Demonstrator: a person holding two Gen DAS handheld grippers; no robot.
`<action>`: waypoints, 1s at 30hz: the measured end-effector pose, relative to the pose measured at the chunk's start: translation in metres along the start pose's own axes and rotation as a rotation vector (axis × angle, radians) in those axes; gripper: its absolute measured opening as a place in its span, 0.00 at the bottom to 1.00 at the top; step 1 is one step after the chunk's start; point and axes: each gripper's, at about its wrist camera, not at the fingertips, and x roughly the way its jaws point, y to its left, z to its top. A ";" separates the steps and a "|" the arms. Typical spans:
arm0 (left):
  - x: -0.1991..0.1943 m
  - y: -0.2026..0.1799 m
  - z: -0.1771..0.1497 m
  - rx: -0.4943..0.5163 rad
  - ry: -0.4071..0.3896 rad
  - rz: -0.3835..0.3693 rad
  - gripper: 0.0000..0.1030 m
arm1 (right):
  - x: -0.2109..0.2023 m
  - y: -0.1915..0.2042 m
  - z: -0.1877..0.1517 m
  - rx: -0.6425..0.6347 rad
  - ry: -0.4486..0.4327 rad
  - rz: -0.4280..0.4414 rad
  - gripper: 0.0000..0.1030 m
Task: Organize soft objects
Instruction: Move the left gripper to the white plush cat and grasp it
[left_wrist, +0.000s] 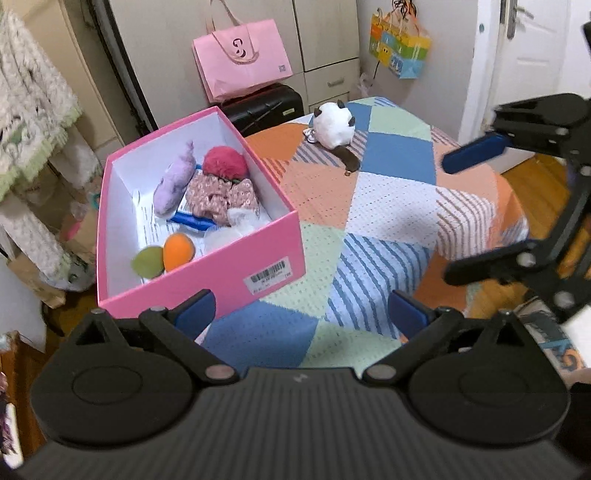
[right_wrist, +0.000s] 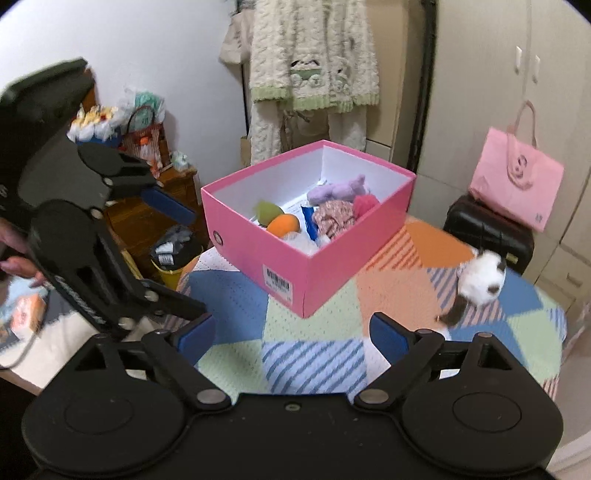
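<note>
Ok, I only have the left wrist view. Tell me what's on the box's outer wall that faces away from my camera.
Observer: The pink box has one small round eyelet on that wall, nothing else.
Operator: Now check below that side.
Observer: A yellow bucket stands low down there, by the edge of the patchwork cover.
Operator: Report the right gripper's gap from its own camera.
Observer: The right gripper is open; only the cover shows between its fingers.

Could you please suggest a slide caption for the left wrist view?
Open left gripper above the patchwork blanket, pink box of soft toys at left, white plush still outside.
</note>
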 end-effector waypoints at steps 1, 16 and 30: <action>0.002 -0.004 0.002 0.016 -0.005 0.005 0.98 | -0.003 -0.004 -0.006 0.003 -0.007 -0.003 0.90; 0.066 -0.029 0.056 -0.076 -0.181 -0.086 0.98 | 0.023 -0.127 -0.063 0.185 -0.194 -0.205 0.93; 0.127 -0.045 0.126 -0.158 -0.333 -0.059 0.98 | 0.107 -0.192 -0.044 0.273 -0.173 -0.137 0.92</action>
